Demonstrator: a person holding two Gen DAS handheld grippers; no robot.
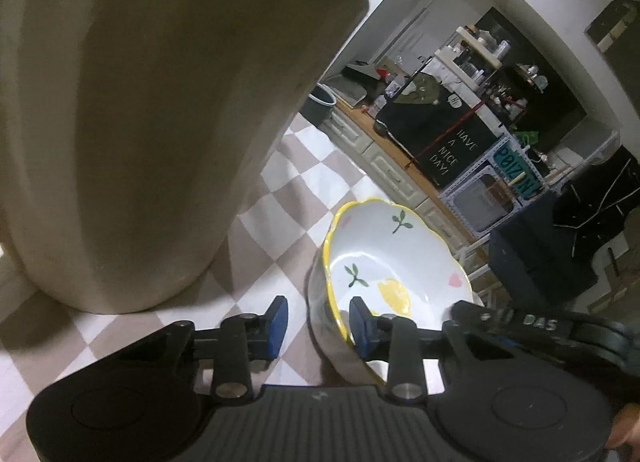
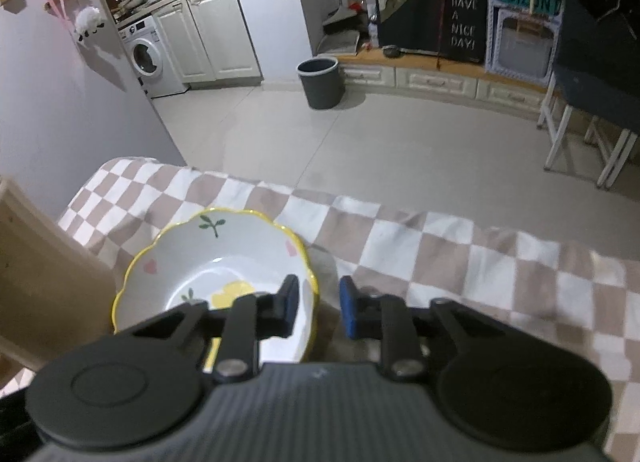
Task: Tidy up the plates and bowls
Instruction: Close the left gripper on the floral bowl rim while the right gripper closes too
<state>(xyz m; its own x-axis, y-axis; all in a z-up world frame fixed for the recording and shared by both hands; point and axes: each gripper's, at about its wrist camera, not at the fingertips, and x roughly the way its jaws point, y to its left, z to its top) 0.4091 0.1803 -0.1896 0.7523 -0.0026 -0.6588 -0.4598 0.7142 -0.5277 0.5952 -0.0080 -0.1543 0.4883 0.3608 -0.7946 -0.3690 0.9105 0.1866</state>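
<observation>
A white bowl with a yellow scalloped rim and lemon and leaf prints point(image 1: 384, 258) point(image 2: 224, 262) sits on the checkered cloth. My left gripper point(image 1: 318, 322) is open with the bowl's near-left rim between its blue pads: one pad outside, one inside. My right gripper point(image 2: 319, 308) is open astride the bowl's right rim, left pad inside the bowl, right pad outside. The right gripper's black body point(image 1: 540, 334) shows in the left wrist view at the bowl's right edge.
A large beige object point(image 1: 152, 114) point(image 2: 36, 274) stands close on the left of the bowl. The checkered tablecloth point(image 2: 460, 258) spreads to the right; its far edge drops to the floor. A grey bin point(image 2: 320, 82) and cabinets stand beyond.
</observation>
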